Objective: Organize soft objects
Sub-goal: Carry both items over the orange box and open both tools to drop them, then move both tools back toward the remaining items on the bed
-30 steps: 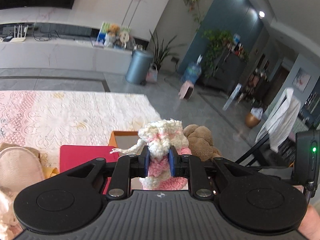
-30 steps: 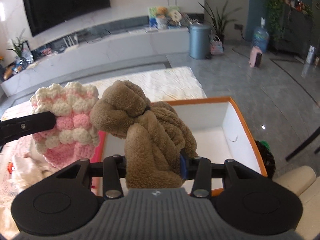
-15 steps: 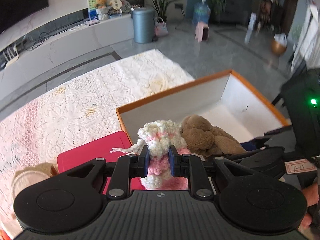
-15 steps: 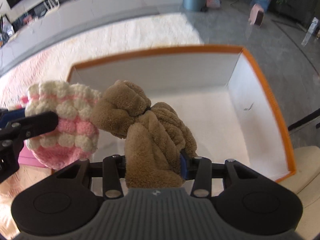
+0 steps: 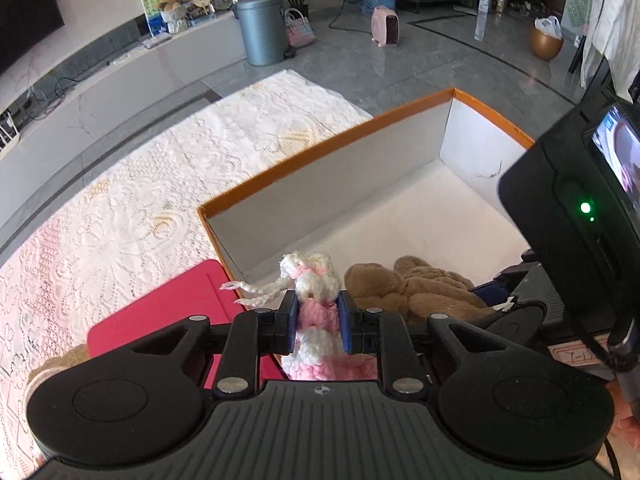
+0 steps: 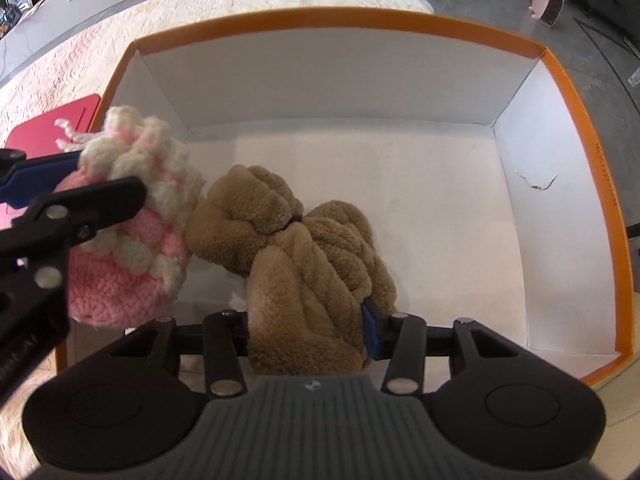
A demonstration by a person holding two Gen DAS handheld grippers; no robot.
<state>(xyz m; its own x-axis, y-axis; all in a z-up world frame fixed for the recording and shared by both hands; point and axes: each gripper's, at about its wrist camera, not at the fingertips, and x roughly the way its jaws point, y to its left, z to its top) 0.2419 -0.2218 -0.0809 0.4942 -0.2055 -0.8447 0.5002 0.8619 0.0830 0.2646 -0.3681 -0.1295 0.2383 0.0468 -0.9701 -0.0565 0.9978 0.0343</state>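
Observation:
My left gripper [image 5: 318,322] is shut on a pink and white knitted hat [image 5: 316,316], held over the near left corner of an orange-rimmed white box [image 5: 340,140]. The hat also shows in the right wrist view [image 6: 132,240], with the left gripper [image 6: 80,188] at its left side. My right gripper [image 6: 308,332] is shut on a brown fuzzy bundle [image 6: 304,256], held inside the box [image 6: 580,160] above its white floor. The brown bundle [image 5: 416,292] sits just right of the hat and touches it.
A red flat pad [image 5: 160,312] lies left of the box on a white lace cloth [image 5: 140,208]. A beige soft item [image 5: 52,368] lies at the near left. Grey floor, a grey bin [image 5: 262,28] and a pink heater [image 5: 386,26] lie beyond.
Both grippers have tilted down and moved forward over the box, carrying the hat and the brown bundle lower into it. Both grips are unchanged.

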